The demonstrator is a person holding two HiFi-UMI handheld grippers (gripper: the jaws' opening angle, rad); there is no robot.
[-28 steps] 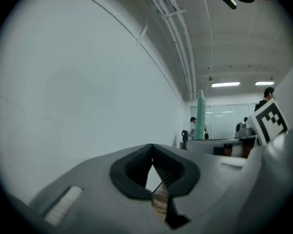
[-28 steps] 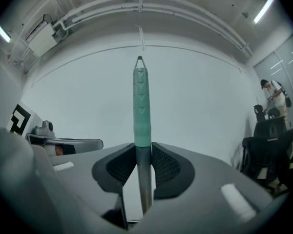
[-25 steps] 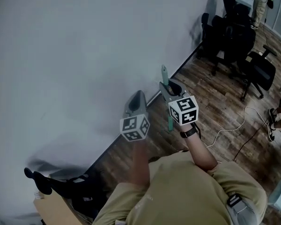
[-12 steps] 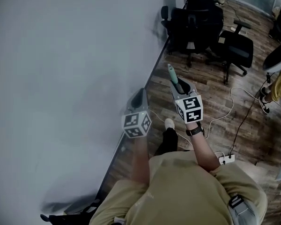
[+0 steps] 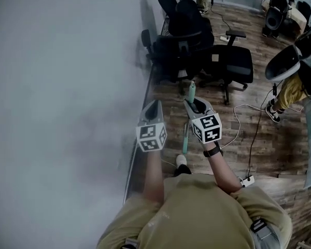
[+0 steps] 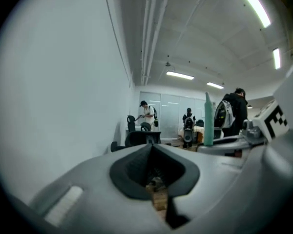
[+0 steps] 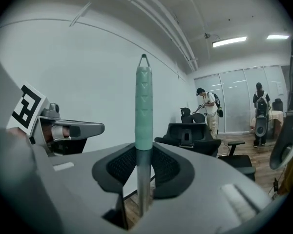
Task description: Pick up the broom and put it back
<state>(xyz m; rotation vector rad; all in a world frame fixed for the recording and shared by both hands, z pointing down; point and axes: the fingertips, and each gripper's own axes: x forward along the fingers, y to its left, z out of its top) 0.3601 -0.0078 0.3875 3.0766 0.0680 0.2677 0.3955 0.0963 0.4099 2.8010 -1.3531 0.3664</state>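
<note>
Brown wood floor point(image 5: 280, 139) runs beside a plain white wall point(image 5: 57, 87). Black office chairs point(image 5: 233, 66) stand ahead by the wall. The right gripper point(image 5: 195, 105) is closing tight on the broom point(image 7: 143, 106), which stands upright between its jaws, green handle on top. The left gripper point(image 6: 152, 165) is pressed together on nothing.

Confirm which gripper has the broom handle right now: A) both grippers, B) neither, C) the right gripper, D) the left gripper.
C: the right gripper has the broom handle standing between its pads, with its jaws closing on it. The left gripper has its jaws together with nothing between them.
</note>
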